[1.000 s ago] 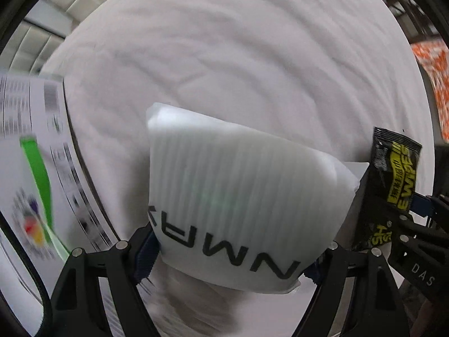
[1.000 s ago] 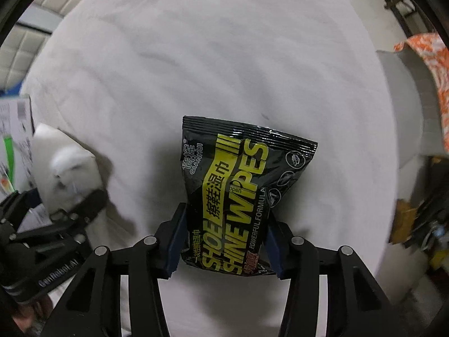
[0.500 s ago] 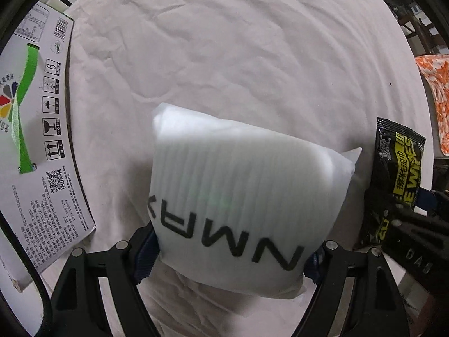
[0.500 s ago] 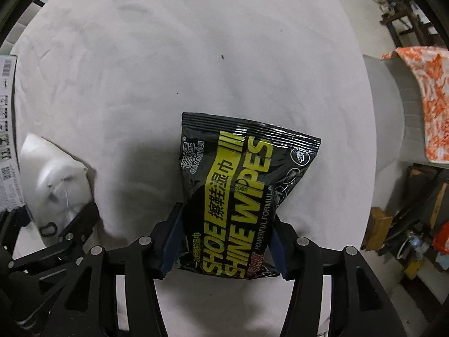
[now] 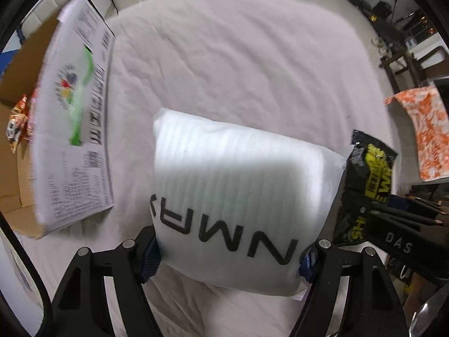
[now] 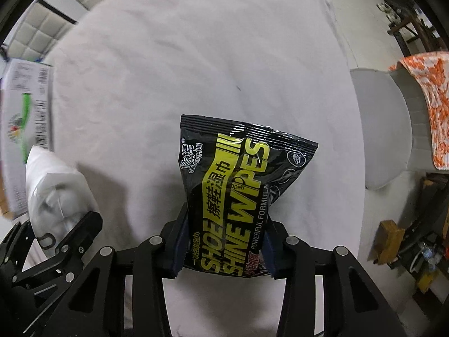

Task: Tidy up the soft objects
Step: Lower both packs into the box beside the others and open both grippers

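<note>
Compared with half a second ago, both wrist views take in more of the far side: the tufted headboard (image 6: 47, 28) and the floor past the white bedsheet (image 5: 238, 64) have come into sight, and the cardboard box (image 5: 16, 151) at the left now shows its open inside, with an orange snack packet (image 5: 16, 123) lying in it behind its printed white flap (image 5: 75, 129). The packs sit in the grippers just as they did. The left gripper (image 5: 230, 255) is clamped on the lower edge of the white foam pouch (image 5: 241, 196), one blue-padded finger against each side; the pouch stands up away from the fingers, held above the sheet, its black lettering reading upside down and its long axis running across, tilted down toward the right. Just beside it on the right, the right gripper (image 6: 224, 250) pinches the bottom of the black shoe-wipes pack (image 6: 241, 188), whose long axis runs away from the fingers, leaning slightly right, with the crimped top edge farthest from the camera. The two grippers hang side by side over the near part of the bed, each visible at the edge of the other's view, both pointing toward the headboard. Farther right, an orange patterned cloth (image 6: 429, 106) drapes over a grey chair (image 6: 384, 129).
</note>
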Demonstrator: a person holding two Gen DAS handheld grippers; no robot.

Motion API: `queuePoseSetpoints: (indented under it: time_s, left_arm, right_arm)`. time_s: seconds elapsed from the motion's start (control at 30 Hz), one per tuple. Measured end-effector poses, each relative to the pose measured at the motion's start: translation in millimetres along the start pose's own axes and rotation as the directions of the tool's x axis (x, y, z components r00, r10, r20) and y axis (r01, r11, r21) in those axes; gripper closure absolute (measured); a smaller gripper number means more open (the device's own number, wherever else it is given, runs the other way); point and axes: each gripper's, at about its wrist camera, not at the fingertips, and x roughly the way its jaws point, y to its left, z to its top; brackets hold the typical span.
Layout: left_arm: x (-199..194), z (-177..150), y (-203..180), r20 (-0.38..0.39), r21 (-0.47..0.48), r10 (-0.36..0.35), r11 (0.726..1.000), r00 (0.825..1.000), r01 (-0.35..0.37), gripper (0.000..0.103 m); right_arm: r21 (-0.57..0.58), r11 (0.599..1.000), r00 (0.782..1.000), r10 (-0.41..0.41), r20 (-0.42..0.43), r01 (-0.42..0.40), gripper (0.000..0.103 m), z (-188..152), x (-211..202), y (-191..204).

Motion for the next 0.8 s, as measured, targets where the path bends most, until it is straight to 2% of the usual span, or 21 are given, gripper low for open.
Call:
queuePoseSetpoints:
  time_s: [0.1, 0.27, 0.37, 0.4, 0.43, 0.5, 0.67, 0.8]
  left_arm:
    - [-29, -10, 9, 0.065, 0.006, -0.016, 1.0, 0.998, 0.016, 0.03]
    - [-79, -15, 35, 0.162, 0.017, -0.008, 1.0, 0.987, 0.006, 0.03]
    - [-107, -5, 51, 0.218, 0.024, -0.012, 1.0, 0.976, 0.007, 0.03]
    - [-105, 17, 73, 0.228, 0.025, -0.014, 1.0, 0.974, 0.009, 0.03]
    - [-116, 15, 84, 0.246, 0.022, -0.02, 1.0, 0.969, 0.015, 0.03]
    - [-127, 34, 102, 0.266, 0.014, -0.023, 1.0, 0.964, 0.02, 0.03]
    - [-158, 35, 156, 0.316, -0.026, -0.012, 0.999, 0.949, 0.021, 0.03]
    - [-175, 41, 209, 0.327, -0.079, -0.011, 0.996, 0.945, 0.039, 0.03]
  right_arm:
    - [-0.045, 0.999, 0.999, 0.018, 0.039, -0.016, 0.057, -9, -27, 11]
    - [-0.114, 0.993, 0.994, 0.043, 0.105, -0.031, 0.057, -22, -83, 58]
    - [-0.138, 0.989, 0.988, 0.065, 0.137, -0.046, 0.057, -27, -104, 83]
    - [-0.143, 0.988, 0.987, 0.074, 0.146, -0.053, 0.057, -28, -114, 93]
    - [-0.15, 0.987, 0.984, 0.084, 0.158, -0.06, 0.057, -28, -121, 102]
    - [-0.171, 0.982, 0.978, 0.106, 0.178, -0.075, 0.057, -33, -136, 122]
    - [-0.234, 0.965, 0.967, 0.167, 0.193, -0.12, 0.057, -38, -158, 182]
    - [-0.293, 0.946, 0.962, 0.197, 0.187, -0.137, 0.057, -36, -160, 243]
